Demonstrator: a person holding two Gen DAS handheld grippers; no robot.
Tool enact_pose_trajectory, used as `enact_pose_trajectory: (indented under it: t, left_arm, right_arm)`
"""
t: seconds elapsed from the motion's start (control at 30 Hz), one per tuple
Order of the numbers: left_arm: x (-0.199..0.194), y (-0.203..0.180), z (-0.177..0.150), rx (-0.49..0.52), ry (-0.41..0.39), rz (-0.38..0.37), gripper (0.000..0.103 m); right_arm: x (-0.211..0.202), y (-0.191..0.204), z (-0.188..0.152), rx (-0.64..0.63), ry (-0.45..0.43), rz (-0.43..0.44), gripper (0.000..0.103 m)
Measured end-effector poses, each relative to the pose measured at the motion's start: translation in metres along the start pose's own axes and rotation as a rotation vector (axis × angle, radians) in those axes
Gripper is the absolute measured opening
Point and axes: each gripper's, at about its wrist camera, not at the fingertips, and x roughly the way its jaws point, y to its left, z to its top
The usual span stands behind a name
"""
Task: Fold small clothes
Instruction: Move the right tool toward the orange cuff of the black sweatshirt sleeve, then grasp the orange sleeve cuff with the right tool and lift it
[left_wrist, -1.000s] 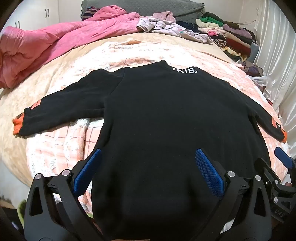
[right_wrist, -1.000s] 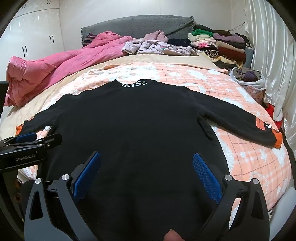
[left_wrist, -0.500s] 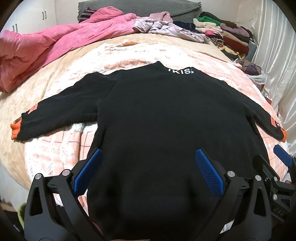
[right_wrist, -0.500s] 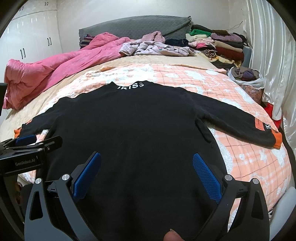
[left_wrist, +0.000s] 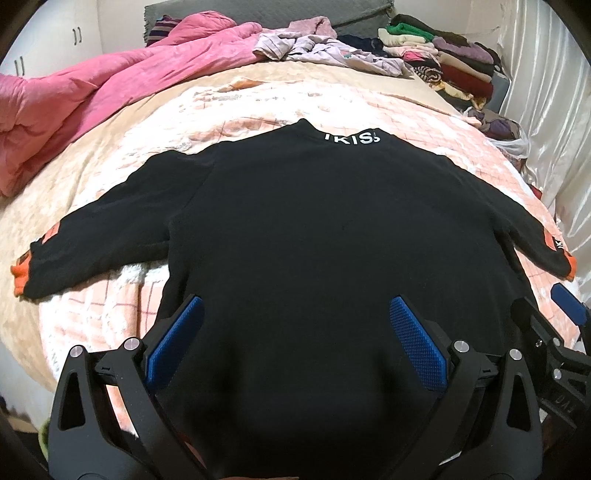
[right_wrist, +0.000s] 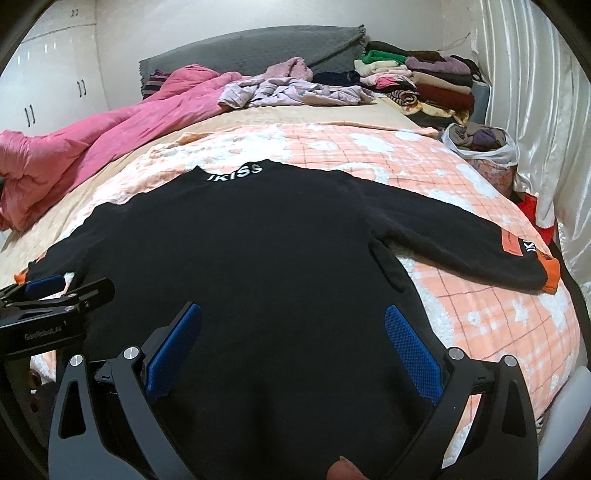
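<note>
On the collar (right_wrist: 235, 172) of the black sweater (right_wrist: 236, 258) you can read white caps "IKISS"; in your left wrist view the same collar print (left_wrist: 351, 138) reads approx. "IKIS", last letter cut off by the curve. On the sweater's sleeve near the orange cuff (right_wrist: 550, 269) there's a white "IK" (right_wrist: 530, 248), rest hidden, plus an orange patch (right_wrist: 510, 240) w/ small print too tiny to read. The left gripper (right_wrist: 55, 291), seen from your right wrist cam, carries "GenRobot.AI" (right_wrist: 43, 327) on its black body.
</note>
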Motion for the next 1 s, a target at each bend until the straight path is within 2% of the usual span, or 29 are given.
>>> enact_pose_trajectory:
  t: [0.07,0.27,0.63,1.0]
  left_arm:
    - [0.002,0.000,0.004,-0.010,0.000,-0.019,0.095]
    - [0.019,0.003,0.014,0.008,0.058,0.027,0.095]
    - [0.039,0.016,0.040,-0.022,0.072,0.040,0.095]
    - [0.059,0.013,0.054,-0.023,0.090,0.033,0.095]
  right_arm:
    - [0.003,-0.005,0.003,0.012,0.001,-0.009,0.099]
    - [0.015,-0.020,0.011,0.047,0.009,-0.042,0.099]
    - [0.037,-0.060,0.026,0.137,0.027,-0.104,0.099]
    - [0.050,-0.123,0.037,0.265,0.036,-0.223,0.099]
